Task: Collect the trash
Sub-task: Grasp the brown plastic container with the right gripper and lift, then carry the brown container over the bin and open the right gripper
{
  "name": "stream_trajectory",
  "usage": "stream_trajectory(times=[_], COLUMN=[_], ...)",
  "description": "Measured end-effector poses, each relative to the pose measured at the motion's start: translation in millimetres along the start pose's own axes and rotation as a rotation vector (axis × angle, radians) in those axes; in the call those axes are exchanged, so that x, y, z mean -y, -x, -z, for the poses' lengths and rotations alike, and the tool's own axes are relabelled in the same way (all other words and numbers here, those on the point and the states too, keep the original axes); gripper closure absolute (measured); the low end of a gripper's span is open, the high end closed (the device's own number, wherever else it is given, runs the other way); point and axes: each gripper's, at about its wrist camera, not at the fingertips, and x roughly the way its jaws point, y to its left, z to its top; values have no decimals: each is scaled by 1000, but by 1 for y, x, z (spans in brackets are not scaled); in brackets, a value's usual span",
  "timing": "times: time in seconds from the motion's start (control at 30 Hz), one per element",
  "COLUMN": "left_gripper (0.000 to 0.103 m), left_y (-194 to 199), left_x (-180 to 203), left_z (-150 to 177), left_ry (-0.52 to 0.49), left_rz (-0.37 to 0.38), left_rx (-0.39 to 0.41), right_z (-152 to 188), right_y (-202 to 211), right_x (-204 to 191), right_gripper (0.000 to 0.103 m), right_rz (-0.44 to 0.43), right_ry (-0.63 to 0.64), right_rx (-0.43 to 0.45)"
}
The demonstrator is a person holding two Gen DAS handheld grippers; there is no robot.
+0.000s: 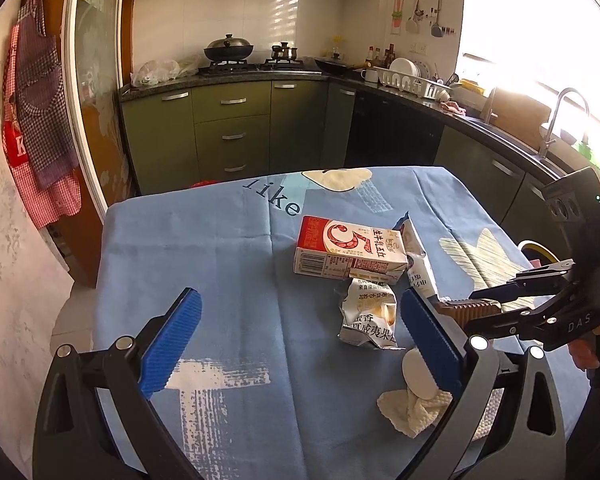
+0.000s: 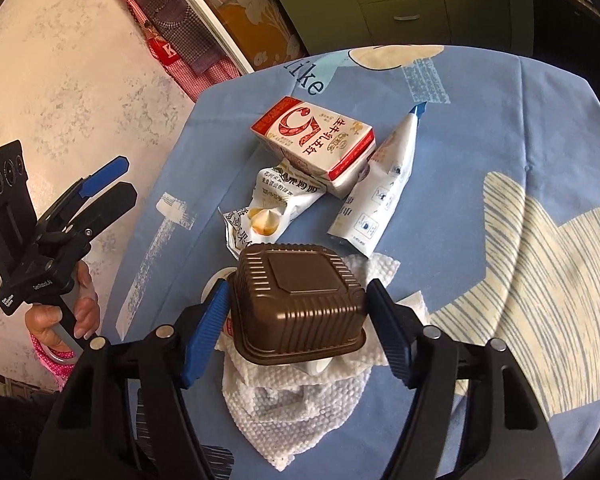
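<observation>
Trash lies on a blue tablecloth [image 1: 228, 264]: a red-and-white milk carton [image 1: 348, 249] [image 2: 314, 142], a crumpled snack wrapper [image 1: 370, 314] [image 2: 266, 204], a white pouch [image 1: 418, 262] [image 2: 382, 196], a white paper towel [image 1: 414, 410] [image 2: 296, 404] and a small white lid [image 1: 418, 374]. My right gripper [image 2: 300, 320] is shut on an upturned brown ribbed plastic tray [image 2: 298, 302] and holds it above the towel; it also shows in the left wrist view [image 1: 470, 308]. My left gripper [image 1: 298, 344] is open and empty, left of the trash; it also shows in the right wrist view [image 2: 108, 182].
The table [image 2: 540, 184] stands in a kitchen with green cabinets [image 1: 232, 132], a stove with a pan [image 1: 228, 50], a dish rack [image 1: 414, 80] and a sink tap [image 1: 556, 120]. Aprons [image 1: 40, 120] hang on the left wall. A yellow-rimmed object [image 1: 536, 250] sits beyond the table's right edge.
</observation>
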Motion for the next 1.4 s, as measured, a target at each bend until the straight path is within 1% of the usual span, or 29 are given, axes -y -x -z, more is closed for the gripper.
stream_trajectory(times=[0.07, 0.1, 0.27, 0.43, 0.67, 0.8, 0.87, 0.97, 1.07, 1.2, 1.27, 1.33, 1.4], left_gripper=[5, 5, 5, 5, 5, 5, 5, 5, 5, 5, 5, 5, 5], left_y=[0, 0, -2, -3, -6, -8, -8, -9, -10, -13, -15, -16, -17], left_x=[0, 1, 4, 6, 10, 14, 15, 17, 19, 22, 24, 25, 27], left_z=[0, 0, 2, 3, 4, 5, 6, 6, 7, 7, 8, 8, 9], left_ry=[-1, -3, -15, -20, -33, -47, -52, -57, -61, -69, -75, -78, -85], left_rz=[0, 2, 2, 3, 9, 11, 12, 15, 22, 28, 32, 37, 46], left_rx=[-2, -2, -3, -7, -13, -17, -18, -20, -23, -32, -36, -37, -38], right_z=[0, 0, -1, 1, 11, 25, 37, 56, 82, 115, 127, 136, 141], right_y=[1, 2, 6, 12, 45, 73, 92, 119, 147, 169, 174, 172, 172], right_x=[0, 1, -1, -5, 7, 30, 52, 91, 139, 199, 222, 243, 259], right_gripper=[38, 44, 43, 44, 44, 43, 43, 43, 43, 43, 43, 42, 41], right_rz=[0, -2, -5, 23, 75, 134, 183, 291, 421, 572, 641, 708, 787], right_ry=[-3, -8, -10, 7, -16, -66, -117, -207, -317, -445, -486, -517, -547], right_rx=[4, 11, 31, 52, 128, 180, 209, 247, 272, 259, 241, 203, 192])
